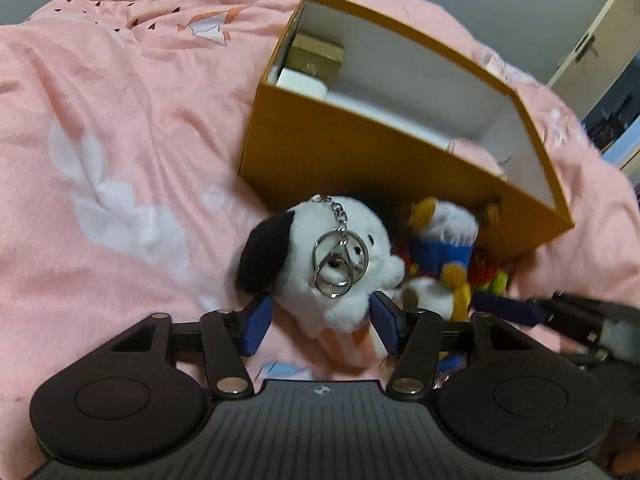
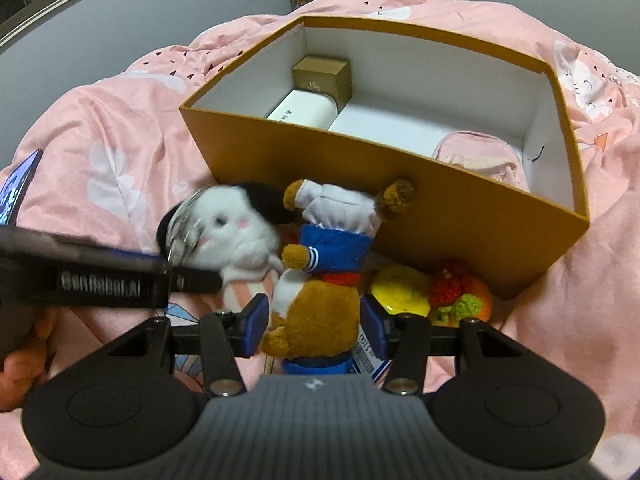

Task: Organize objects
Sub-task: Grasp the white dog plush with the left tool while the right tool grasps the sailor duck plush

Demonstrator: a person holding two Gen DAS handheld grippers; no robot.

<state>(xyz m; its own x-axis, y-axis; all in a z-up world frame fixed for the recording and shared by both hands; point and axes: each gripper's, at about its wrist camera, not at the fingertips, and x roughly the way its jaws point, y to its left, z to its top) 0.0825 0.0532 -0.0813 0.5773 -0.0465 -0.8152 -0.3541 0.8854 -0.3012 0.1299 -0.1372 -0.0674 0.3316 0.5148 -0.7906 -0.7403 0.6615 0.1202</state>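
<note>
Fingers [image 1: 256, 322] astride white dog plush [image 1: 332, 260]

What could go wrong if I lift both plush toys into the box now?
The white dog plush and the bear plush lie pressed together, so one may drag the other. The dog's dangling keyring could snag on the orange box rim. The left gripper and right gripper work close together and might collide.

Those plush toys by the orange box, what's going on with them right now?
Each handheld gripper is on one toy. The left gripper is shut on the white dog plush; the right gripper is shut on the bear plush. Both toys sit on the pink blanket against the orange box, not yet inside.
</note>
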